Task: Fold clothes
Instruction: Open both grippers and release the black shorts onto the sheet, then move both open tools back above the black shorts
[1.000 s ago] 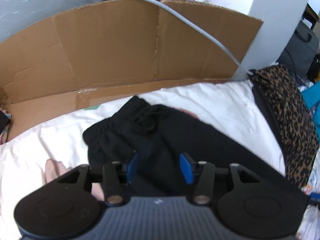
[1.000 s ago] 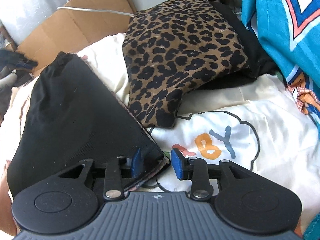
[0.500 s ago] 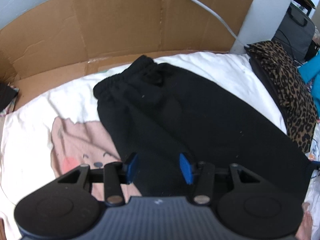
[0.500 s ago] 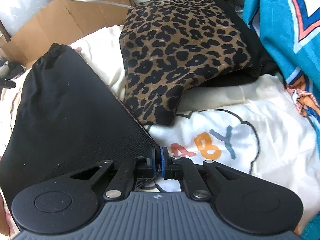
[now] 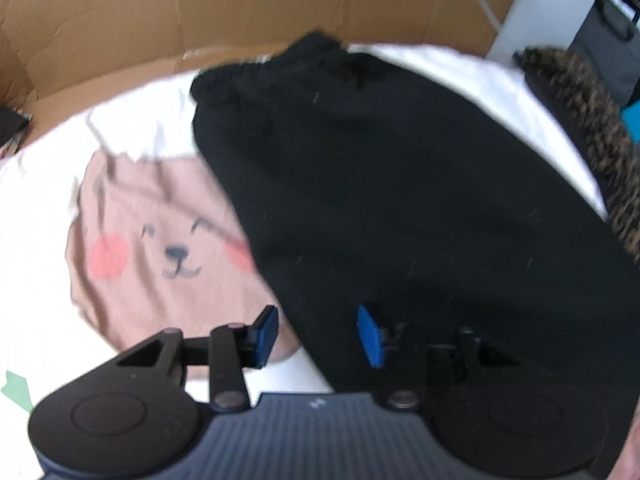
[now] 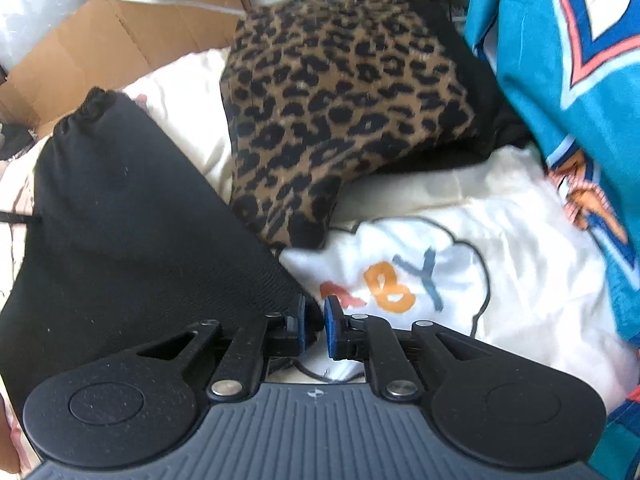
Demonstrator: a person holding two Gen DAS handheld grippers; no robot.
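1. Black trousers (image 5: 400, 184) are spread flat on a white printed sheet (image 5: 132, 120), waistband (image 5: 256, 68) at the far end, well ahead of both sets of fingers.
2. L gripper (image 5: 318, 330): fingers are spread wide, nothing held. The trousers' near edge is seen btwn the blue pads; the right pad (image 5: 370, 338) sits over black cloth, the left pad (image 5: 266, 334) over the pink bear print (image 5: 160, 248). Contact w/ the cloth can't be told; view is blurred.
3. R gripper (image 6: 314, 326): pads are parted by a narrow gap, no cloth clamped. The trousers' corner (image 6: 296, 300) lies just at the left pad (image 6: 300, 326); touching or not can't be told.
4. Leopard-print fabric (image 6: 340, 112) is piled ahead of the R fingers, its near tip just beside the trousers' edge.
5. Teal patterned cloth (image 6: 560, 92) is seen right of the R fingers.
6. Cardboard (image 5: 240, 4) is stood up beyond the waistband, far ahead of the L fingers.
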